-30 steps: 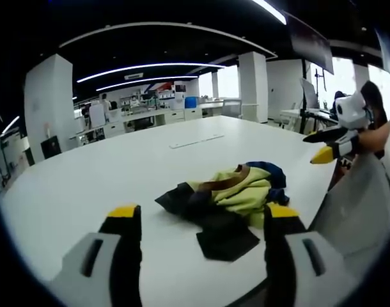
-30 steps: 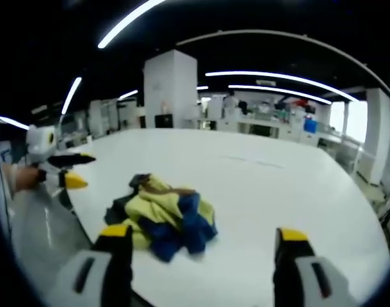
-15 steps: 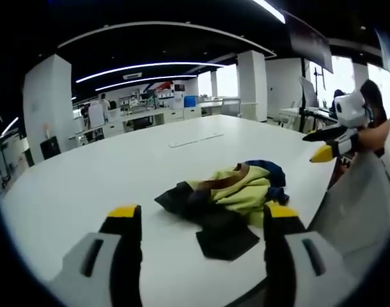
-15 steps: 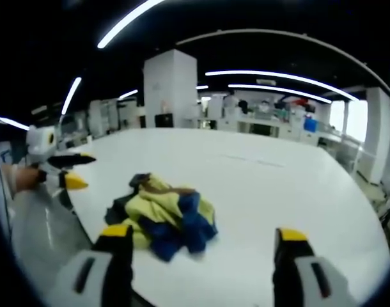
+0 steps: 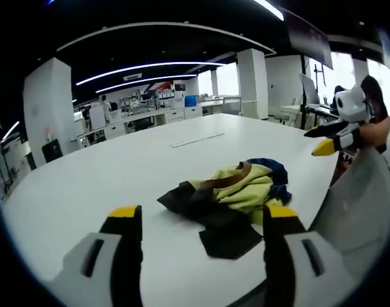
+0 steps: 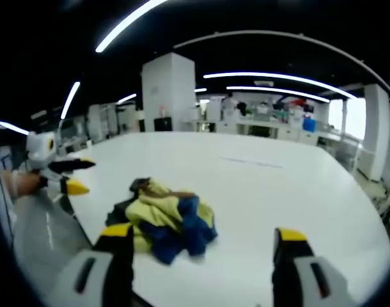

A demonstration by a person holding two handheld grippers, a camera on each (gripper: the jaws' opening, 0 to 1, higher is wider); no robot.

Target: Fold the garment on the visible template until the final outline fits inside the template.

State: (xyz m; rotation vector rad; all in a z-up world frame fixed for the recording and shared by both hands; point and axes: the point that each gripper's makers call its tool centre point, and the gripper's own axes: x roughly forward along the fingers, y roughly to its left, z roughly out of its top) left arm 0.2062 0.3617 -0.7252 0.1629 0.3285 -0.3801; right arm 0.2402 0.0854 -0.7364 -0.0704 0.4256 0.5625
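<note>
garment [image 5: 232, 192] lies crumpled near table [image 5: 86, 185] edge, untouched | left gripper [image 5: 201, 214] held wide, empty | right gripper [image 6: 201, 236] held wide, empty | risk: several bunched layers could be pinched together, or cloth dragged off the edge

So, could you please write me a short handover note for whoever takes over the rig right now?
Left tongs: open, empty, held above the near table edge and aimed at the garment.
Right tongs: open, empty, also short of the garment.
Garment: a crumpled yellow, blue and black heap lying near the edge of the white table; neither pair of tongs touches it.
Template: I cannot make one out. A faint thin outline lies farther back on the table, but it is too small to tell.
Done: no folding yet.
Left: spread the garment flat, fold it, check that it fits the template.
</note>
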